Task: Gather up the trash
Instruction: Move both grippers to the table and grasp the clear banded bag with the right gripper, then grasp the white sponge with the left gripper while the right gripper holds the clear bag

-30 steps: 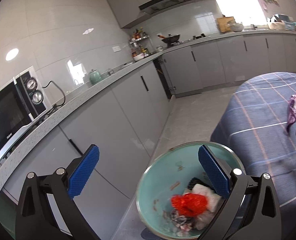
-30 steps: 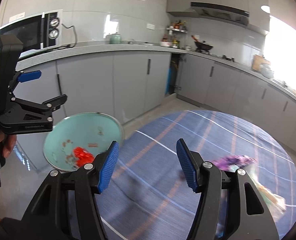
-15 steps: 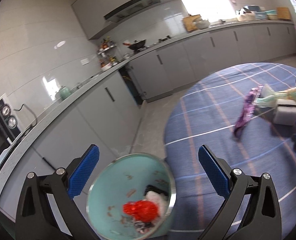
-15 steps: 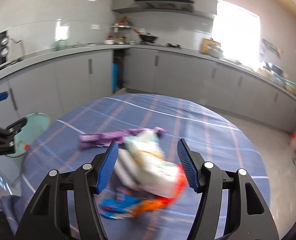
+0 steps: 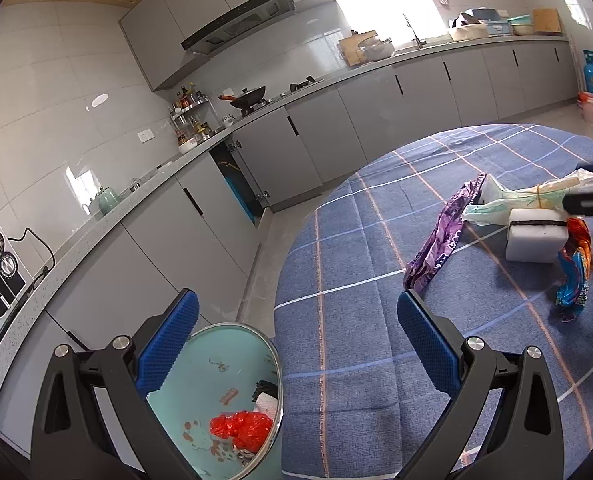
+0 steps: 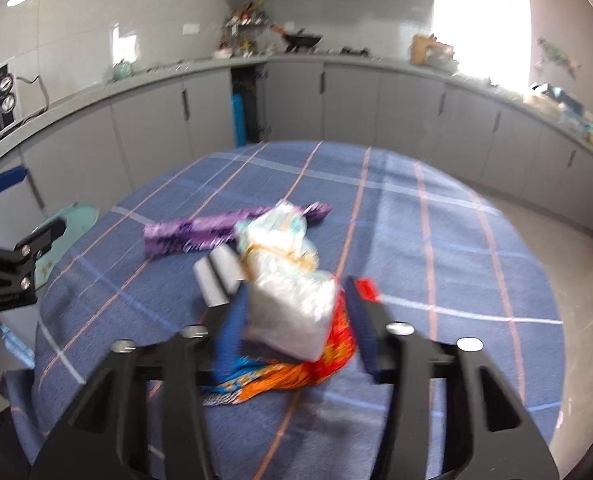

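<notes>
Right wrist: crumpled white bag (image 6: 292,312), blurred

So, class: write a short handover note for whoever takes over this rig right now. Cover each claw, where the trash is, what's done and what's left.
Left claw: open, empty, hanging over the gap between the teal bin and the table.
Right claw: open, straddling the white plastic bag; blurred, not yet gripping.
Done: a red wrapper and other scraps lie in the bin.
Left, all on the table: the white bag, purple wrapper, orange-blue wrapper, white block.
</notes>
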A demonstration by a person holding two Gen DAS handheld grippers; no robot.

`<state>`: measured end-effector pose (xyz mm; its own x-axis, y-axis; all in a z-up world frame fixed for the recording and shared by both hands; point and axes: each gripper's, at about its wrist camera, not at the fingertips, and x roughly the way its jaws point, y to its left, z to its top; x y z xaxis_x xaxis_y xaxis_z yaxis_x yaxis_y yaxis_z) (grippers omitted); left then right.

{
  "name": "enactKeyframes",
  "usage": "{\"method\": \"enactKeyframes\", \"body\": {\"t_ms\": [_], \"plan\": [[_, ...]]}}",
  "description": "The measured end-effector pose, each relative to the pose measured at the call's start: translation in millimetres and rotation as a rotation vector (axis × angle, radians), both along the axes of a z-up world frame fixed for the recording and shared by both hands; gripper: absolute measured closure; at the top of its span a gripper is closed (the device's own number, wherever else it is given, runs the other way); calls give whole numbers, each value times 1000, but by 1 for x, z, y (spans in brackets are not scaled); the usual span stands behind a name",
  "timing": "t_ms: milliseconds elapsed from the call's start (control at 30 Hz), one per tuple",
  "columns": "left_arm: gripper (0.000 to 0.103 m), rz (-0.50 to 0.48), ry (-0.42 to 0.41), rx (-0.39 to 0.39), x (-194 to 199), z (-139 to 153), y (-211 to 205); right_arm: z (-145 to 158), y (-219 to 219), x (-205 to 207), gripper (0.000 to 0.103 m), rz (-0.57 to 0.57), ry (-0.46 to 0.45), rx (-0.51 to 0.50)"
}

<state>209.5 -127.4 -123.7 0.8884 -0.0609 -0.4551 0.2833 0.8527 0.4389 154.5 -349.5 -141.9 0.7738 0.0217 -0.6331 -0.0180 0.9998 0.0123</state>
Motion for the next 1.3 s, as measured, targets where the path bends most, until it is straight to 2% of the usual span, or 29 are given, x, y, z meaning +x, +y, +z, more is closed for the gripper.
{"method": "enactKeyframes", "body": {"t_ms": [100, 167, 333, 533, 633, 767, 867, 1033, 1167, 1300], "plan": [[5, 1, 1, 1, -1, 0, 0, 2, 5, -5, 77, 25, -1, 11], [5, 0, -1, -1, -1, 1, 0, 8, 8, -11, 84, 32, -34, 6], [5, -14, -11, -9, -4, 5, -5, 29, 11, -30, 85, 16, -138, 5], [5, -54, -7, -12, -9, 3, -23, 43, -6, -56, 86, -96, -232, -20], [5, -81, -4, -15, -12, 2, -36, 37, -17, -63, 86, -144, -222, -43], [5, -128, 25, -58, -16, 4, -54, 25, -31, -70, 86, -188, -198, -52], [5, -166, 23, -59, -20, 3, -73, 18, -42, -76, 86, -219, -190, -55], [5, -219, 43, -63, -19, -1, -104, 4, -52, -82, 86, -295, -166, -115], [5, -270, 76, -73, -19, -4, -132, -7, -67, -87, 86, -325, -142, -94], [5, -303, 98, -49, -17, -16, -152, -16, -75, -92, 85, -334, -134, -72]]}}
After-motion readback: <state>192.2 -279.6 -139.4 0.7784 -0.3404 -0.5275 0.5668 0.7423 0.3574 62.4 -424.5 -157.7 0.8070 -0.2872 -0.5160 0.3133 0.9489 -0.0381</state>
